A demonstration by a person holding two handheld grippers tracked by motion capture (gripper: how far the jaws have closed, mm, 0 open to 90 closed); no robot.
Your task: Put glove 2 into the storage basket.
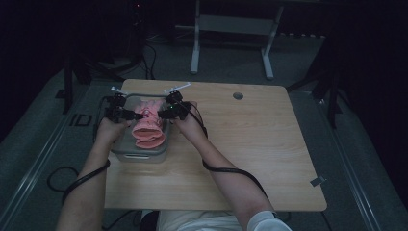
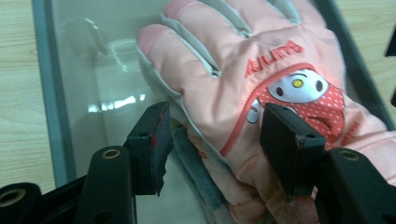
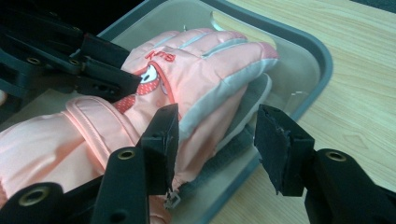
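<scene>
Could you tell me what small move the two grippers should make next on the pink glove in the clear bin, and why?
Probably close both grippers. The left gripper is open with its fingers astride the pink glove's edge, and the right gripper is open over its opposite edge. The glove lies in the clear bin, apparently on another, so a grip from both sides should lift it.

From where I stand, the pink glove (image 2: pixel 219 88) runs off the left gripper view's top and right edges, so its fingertips and cuff are cut away, and a grey layer under it is mostly covered, perhaps a second glove, though I cannot tell. In the right gripper view the left gripper (image 3: pixel 100 77) hides part of the cartoon patch and the printed word, and the cuff leaves the frame. In the high view the clear bin (image 1: pixel 144 155) and the room behind the counter (image 1: pixel 250 159) are too dim for detail.
</scene>
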